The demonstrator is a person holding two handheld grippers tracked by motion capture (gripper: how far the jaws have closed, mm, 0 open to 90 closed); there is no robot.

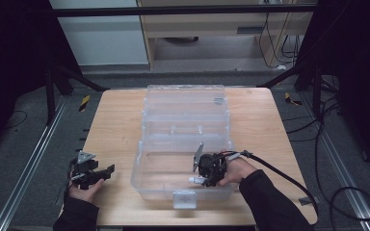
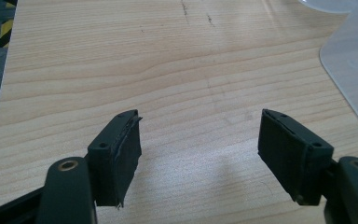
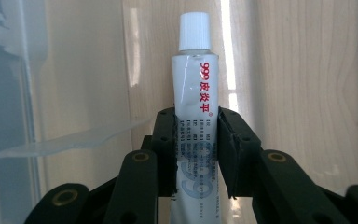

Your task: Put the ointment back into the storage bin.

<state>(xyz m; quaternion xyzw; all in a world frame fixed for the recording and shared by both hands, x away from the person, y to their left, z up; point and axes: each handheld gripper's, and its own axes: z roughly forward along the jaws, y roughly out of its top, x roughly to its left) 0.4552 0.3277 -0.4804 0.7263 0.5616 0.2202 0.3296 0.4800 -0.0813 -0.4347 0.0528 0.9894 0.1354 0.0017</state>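
My right gripper is clamped on the white tube, low inside the open clear box's near compartment but not yet released, while my left gripper waits with jaws apart over the worktop.

Left hand: enters from the bottom edge in a dark sleeve, palm up under its gripper, low at the table's left near edge.
Left gripper: lies roughly level, jaws pointing right; grey three-cornered plate on top. In its own view the jaws stand wide apart, nothing between the pads.
Right hand: comes from the lower right, dark sleeve to the wrist, fingers wrapped around the gripper body.
Right gripper: points left and down, cable trailing off to the right. In its own view the jaws are closed on a tube, pressing both its sides.
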